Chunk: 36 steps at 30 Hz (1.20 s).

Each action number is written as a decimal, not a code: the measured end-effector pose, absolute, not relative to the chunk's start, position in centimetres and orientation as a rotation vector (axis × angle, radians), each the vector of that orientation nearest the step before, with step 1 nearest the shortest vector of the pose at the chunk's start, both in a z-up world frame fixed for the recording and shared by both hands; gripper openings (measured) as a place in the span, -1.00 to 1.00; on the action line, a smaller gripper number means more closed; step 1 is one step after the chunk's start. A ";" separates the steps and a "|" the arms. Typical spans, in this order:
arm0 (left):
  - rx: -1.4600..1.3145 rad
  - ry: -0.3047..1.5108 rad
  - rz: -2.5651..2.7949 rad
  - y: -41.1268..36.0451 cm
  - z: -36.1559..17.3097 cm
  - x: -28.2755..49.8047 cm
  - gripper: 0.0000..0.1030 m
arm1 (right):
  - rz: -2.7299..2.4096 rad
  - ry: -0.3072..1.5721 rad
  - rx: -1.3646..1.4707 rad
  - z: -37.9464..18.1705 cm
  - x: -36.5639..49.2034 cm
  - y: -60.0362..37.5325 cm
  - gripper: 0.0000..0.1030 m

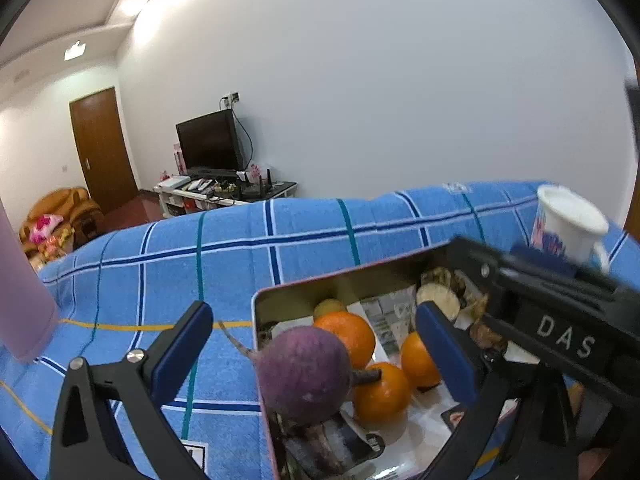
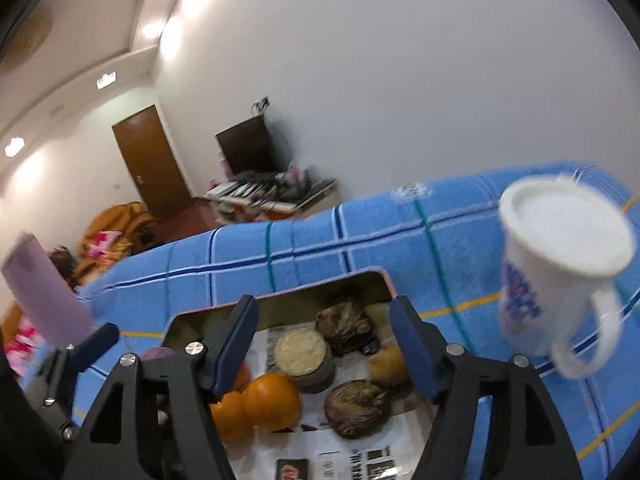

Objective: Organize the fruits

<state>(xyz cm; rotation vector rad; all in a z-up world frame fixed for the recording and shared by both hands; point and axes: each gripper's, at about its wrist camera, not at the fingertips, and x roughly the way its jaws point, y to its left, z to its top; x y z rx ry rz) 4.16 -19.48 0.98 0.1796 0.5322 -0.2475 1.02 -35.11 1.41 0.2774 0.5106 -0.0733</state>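
Nearest to you, between the blue pads of your left gripper (image 1: 314,350), the round purple root vegetable with a thin tail (image 1: 304,374) lies at the near left corner of the shallow metal tin with a pink rim (image 1: 296,292); the jaws stand wide apart and neither pad touches it. Beside it, inside the tin, three round orange fruits (image 1: 380,398) rest close together on printed paper that lines the bottom. Your right gripper (image 2: 326,344) hangs over the same tin with its jaws also apart, and nothing is pressed between them. Under it you see two dark brown wrinkled fruits (image 2: 356,408), one small yellow-brown fruit (image 2: 386,362) and a short cylinder with a pale cream top (image 2: 300,354), all lying in the right half of the tin. In the left wrist view this gripper crosses the picture from the right as a black arm with white letters.

Behind the tin, the blue checked towel cloth (image 1: 240,248) covers the whole surface. On it, to the right, stands a white plastic cup with a handle and blue print (image 2: 560,272); to the left stands a tall pale pink cylinder (image 1: 20,292). Farther away, against the white wall, you have a black television (image 1: 210,144) on a low white stand, and a brown wooden door (image 1: 102,148).
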 end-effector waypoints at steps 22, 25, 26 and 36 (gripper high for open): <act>0.059 0.456 -0.225 -15.6 1.5 1.4 1.00 | -0.223 0.302 0.103 3.5 -4.2 -32.4 0.50; 0.055 0.441 -0.230 -15.2 1.5 0.6 1.00 | -0.227 0.293 0.104 3.4 -5.2 -32.5 0.50; 0.058 0.435 -0.231 -15.1 1.6 0.2 1.00 | -0.225 0.293 0.100 3.5 -5.6 -32.3 0.50; 0.078 0.367 -0.220 -13.8 1.8 -3.4 1.00 | -0.232 0.253 0.061 3.8 -10.1 -31.0 0.50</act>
